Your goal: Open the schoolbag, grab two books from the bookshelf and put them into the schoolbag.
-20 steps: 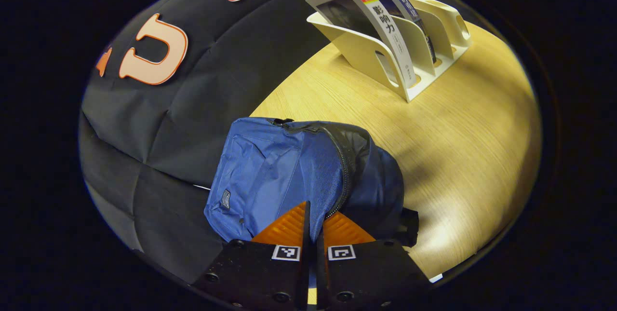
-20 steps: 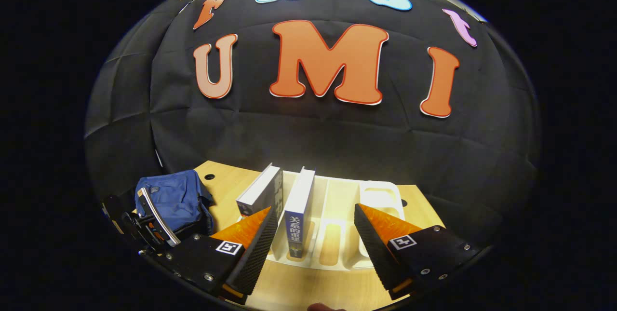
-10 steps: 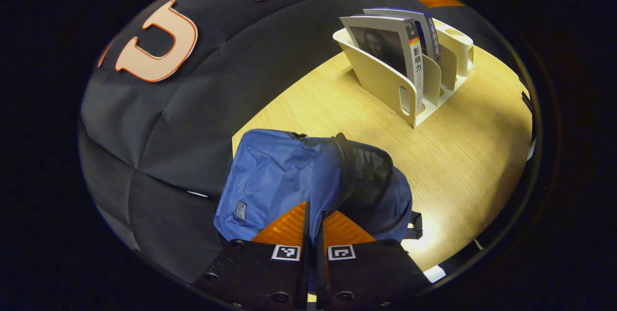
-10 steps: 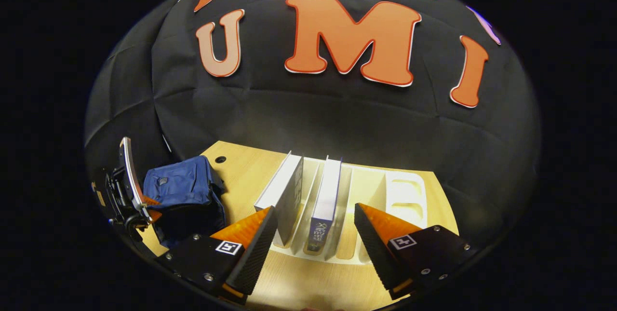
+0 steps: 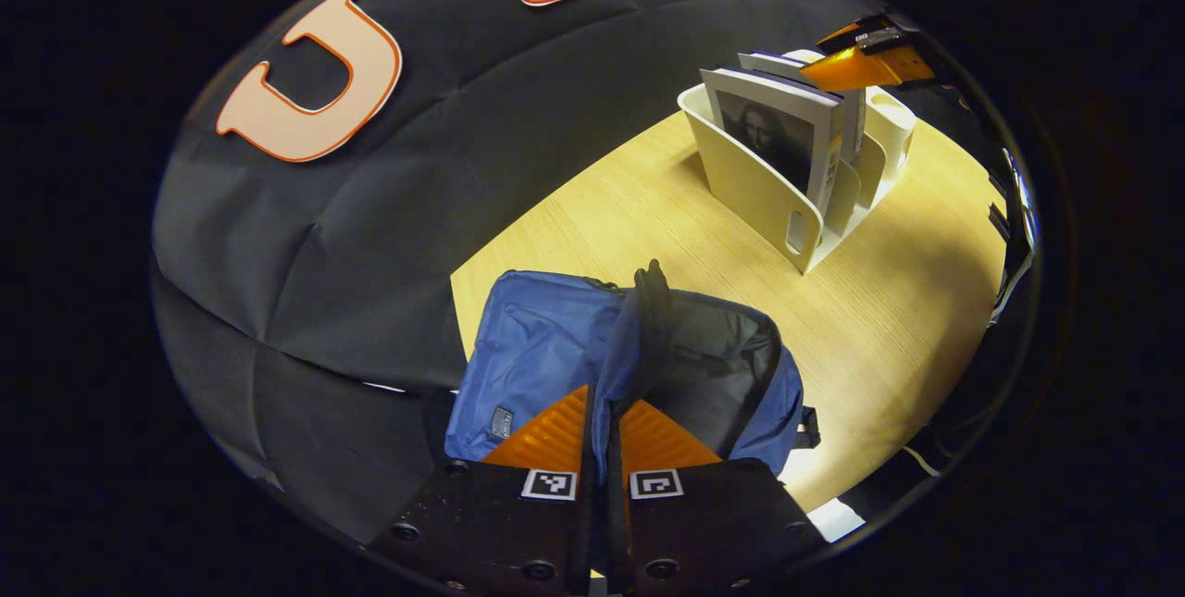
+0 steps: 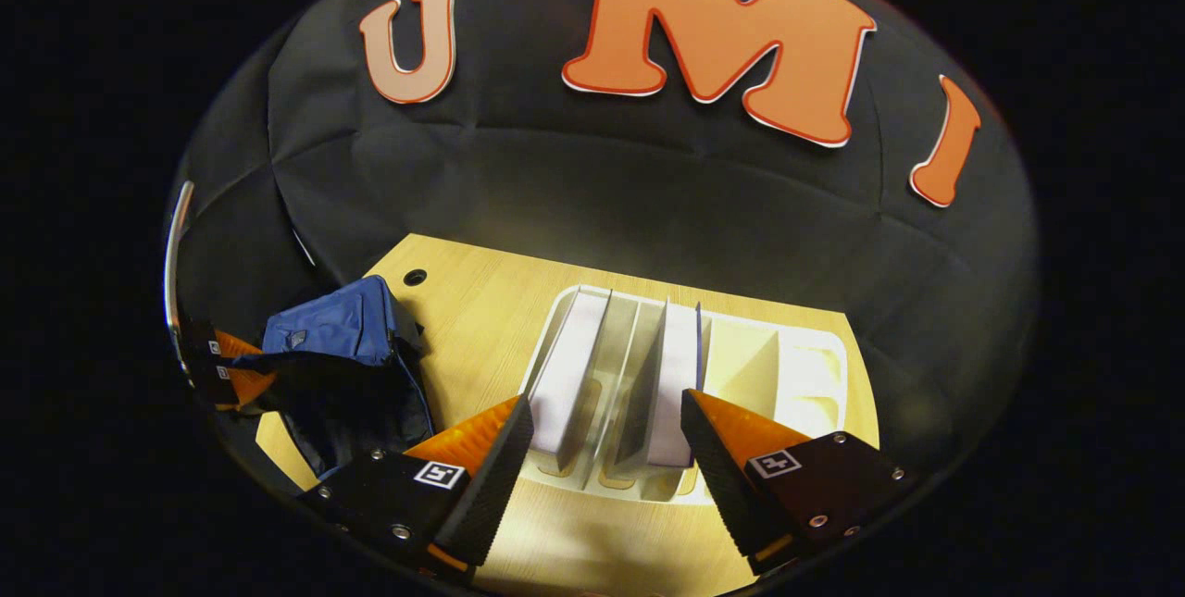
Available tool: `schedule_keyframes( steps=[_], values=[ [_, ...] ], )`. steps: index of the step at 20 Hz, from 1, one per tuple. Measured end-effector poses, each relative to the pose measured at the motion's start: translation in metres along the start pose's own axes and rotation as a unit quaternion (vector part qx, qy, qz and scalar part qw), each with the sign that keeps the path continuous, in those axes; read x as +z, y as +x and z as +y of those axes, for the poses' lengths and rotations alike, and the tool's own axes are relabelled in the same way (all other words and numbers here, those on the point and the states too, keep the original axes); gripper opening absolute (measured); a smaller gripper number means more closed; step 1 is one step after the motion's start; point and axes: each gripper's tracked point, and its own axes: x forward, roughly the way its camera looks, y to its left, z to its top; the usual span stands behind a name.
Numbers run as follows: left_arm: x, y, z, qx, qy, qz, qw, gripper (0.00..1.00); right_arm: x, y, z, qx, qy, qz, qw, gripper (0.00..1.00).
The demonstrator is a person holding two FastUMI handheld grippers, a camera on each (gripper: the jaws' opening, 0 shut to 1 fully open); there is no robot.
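The blue schoolbag (image 5: 546, 356) lies on the wooden table with its mouth open and its dark lining (image 5: 713, 366) showing. My left gripper (image 5: 604, 416) is shut on the bag's flap and holds it up. The cream bookshelf (image 5: 750, 190) holds two upright books: one with a portrait cover (image 5: 778, 139) and one behind it (image 5: 768, 60). My right gripper (image 6: 606, 430) hangs open above the shelf (image 6: 815, 375), its fingers on either side of the two books (image 6: 569, 375) (image 6: 676, 384) without touching them. The right gripper view also has the bag (image 6: 333, 338) and the left gripper (image 6: 231, 375) at far left.
The wooden table (image 5: 889, 319) has bare surface between bag and shelf. A cable hole (image 6: 415, 277) sits near the table's back edge. The black cloth wall stands close behind the bag and shelf. The shelf's right-hand slots (image 6: 796, 384) hold nothing.
The left gripper has pulled the flap up and the bag's mouth has opened wider. The right gripper has moved forward and tipped down over the tops of the books, staying open.
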Motion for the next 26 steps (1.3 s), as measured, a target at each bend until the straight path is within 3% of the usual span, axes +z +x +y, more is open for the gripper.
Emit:
schedule_keyframes(
  steps=[5,9,16,22,26],
  values=[
    [0.009,-0.004,0.02,0.003,-0.015,-0.016,1.0,0.07,-0.004,0.031,0.015,0.001,0.0,0.055,0.998,0.95],
    [0.002,0.006,0.007,-0.026,-0.03,-0.016,0.999,0.07,-0.003,0.059,0.009,-0.019,-0.009,0.097,0.995,0.96],
    [-0.001,0.016,0.006,-0.045,-0.032,-0.027,0.998,0.07,-0.009,0.082,0.017,-0.005,0.026,0.182,0.983,0.95],
    [-0.008,0.025,0.001,-0.061,-0.049,-0.029,0.997,0.07,-0.013,0.091,0.02,-0.008,0.065,0.243,0.968,0.81],
    [-0.013,0.03,-0.005,-0.072,-0.056,-0.028,0.995,0.07,-0.022,0.087,0.025,-0.012,0.084,0.282,0.956,0.66]
  ],
)
